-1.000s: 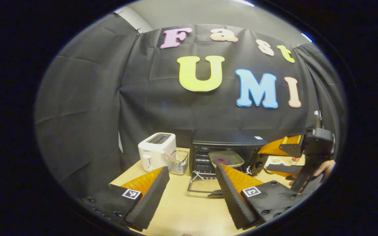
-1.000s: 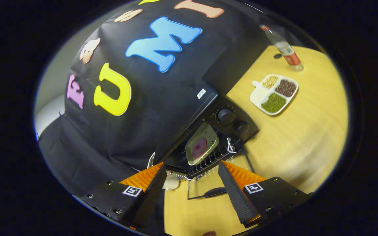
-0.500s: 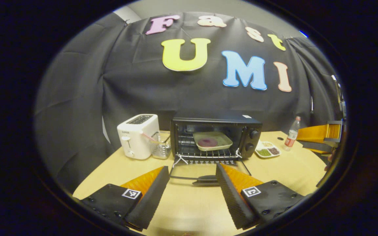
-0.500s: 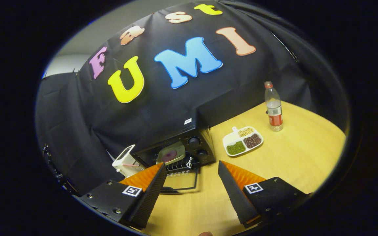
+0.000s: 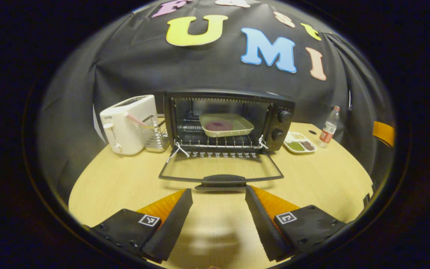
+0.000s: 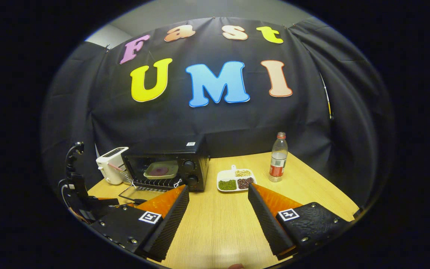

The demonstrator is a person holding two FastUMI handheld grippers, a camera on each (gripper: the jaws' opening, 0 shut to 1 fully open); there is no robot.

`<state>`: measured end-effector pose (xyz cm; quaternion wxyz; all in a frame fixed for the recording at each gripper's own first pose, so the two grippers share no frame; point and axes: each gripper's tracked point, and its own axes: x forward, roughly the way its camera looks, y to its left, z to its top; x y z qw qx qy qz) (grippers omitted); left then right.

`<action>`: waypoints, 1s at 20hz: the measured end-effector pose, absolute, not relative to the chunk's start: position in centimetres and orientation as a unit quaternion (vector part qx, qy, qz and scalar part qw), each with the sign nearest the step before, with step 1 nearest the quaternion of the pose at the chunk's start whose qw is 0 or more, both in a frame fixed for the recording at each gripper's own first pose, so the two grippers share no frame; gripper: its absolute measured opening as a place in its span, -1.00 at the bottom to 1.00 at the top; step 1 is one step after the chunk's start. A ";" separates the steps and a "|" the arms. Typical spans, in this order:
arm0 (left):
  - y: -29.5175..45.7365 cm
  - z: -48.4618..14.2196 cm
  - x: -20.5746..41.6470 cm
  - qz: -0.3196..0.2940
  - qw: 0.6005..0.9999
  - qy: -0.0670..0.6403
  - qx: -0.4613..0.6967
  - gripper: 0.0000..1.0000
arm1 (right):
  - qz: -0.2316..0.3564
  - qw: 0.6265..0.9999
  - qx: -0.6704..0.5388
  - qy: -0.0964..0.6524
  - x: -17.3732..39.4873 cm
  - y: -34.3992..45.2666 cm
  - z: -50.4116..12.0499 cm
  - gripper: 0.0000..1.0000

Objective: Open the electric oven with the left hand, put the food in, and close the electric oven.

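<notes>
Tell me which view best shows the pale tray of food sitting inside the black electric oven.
The left gripper view: the pale tray of food sits near centre on the wire rack of the black electric oven, seen straight through the open door. In the right gripper view the tray is smaller, off to the left.

Black boxy electric oven (image 5: 230,116) upright at the back of the light wooden table, two round knobs stacked on its right panel. Glass door with black handle (image 5: 220,170) fully down, lying flat toward the table. Inside, pale rectangular tray (image 5: 227,125) on the wire rack, sitting slightly skewed, with round purple flat food (image 5: 218,125) at its centre.
</notes>
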<state>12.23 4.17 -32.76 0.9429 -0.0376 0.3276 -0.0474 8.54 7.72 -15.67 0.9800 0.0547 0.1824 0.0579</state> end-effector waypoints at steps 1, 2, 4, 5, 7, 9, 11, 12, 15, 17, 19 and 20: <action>3.9 -33.6 12.5 -0.051 0.939 0.339 -0.037 1.00 | 0.046 0.980 0.058 0.184 8.5 7.0 -15.7 0.95; 3.7 -34.7 12.6 -0.055 0.933 0.354 -0.039 0.84 | 0.036 0.980 0.060 0.186 8.4 6.5 -15.9 0.95; 3.5 -36.3 13.0 -0.059 0.924 0.376 -0.042 1.00 | 0.017 0.980 0.058 0.192 8.3 5.4 -16.3 0.95; 3.4 -37.0 13.2 -0.060 0.920 0.386 -0.041 0.84 | 0.010 0.979 0.055 0.195 8.2 5.0 -16.4 0.96; 2.9 -38.1 13.5 -0.063 0.914 0.399 -0.041 0.94 | -0.001 0.979 0.052 0.197 8.1 4.6 -16.5 0.96; 2.2 -39.0 14.2 -0.066 0.910 0.407 -0.040 0.94 | -0.009 0.978 0.047 0.201 8.1 4.5 -16.7 0.96; 1.8 -39.5 14.8 -0.067 0.911 0.405 -0.030 1.00 | -0.009 0.977 0.046 0.209 8.0 4.7 -16.8 0.96; 1.6 -39.5 15.0 -0.068 0.912 0.404 -0.028 0.86 | -0.007 0.976 0.046 0.210 8.0 4.7 -16.7 0.96; 1.6 -39.5 15.3 -0.063 0.913 0.402 -0.023 0.84 | -0.005 0.977 0.046 0.206 8.2 5.0 -16.3 0.96; 1.6 -39.5 15.3 -0.061 0.915 0.399 -0.025 1.00 | -0.001 0.978 0.047 0.204 8.5 5.5 -15.8 0.96; 1.7 -38.7 15.3 -0.057 0.918 0.391 -0.026 0.97 | 0.005 0.979 0.046 0.199 9.2 6.5 -15.9 0.96; 1.6 -38.4 15.3 -0.056 0.922 0.382 -0.026 0.94 | 0.009 0.979 0.044 0.197 9.3 6.6 -15.9 0.96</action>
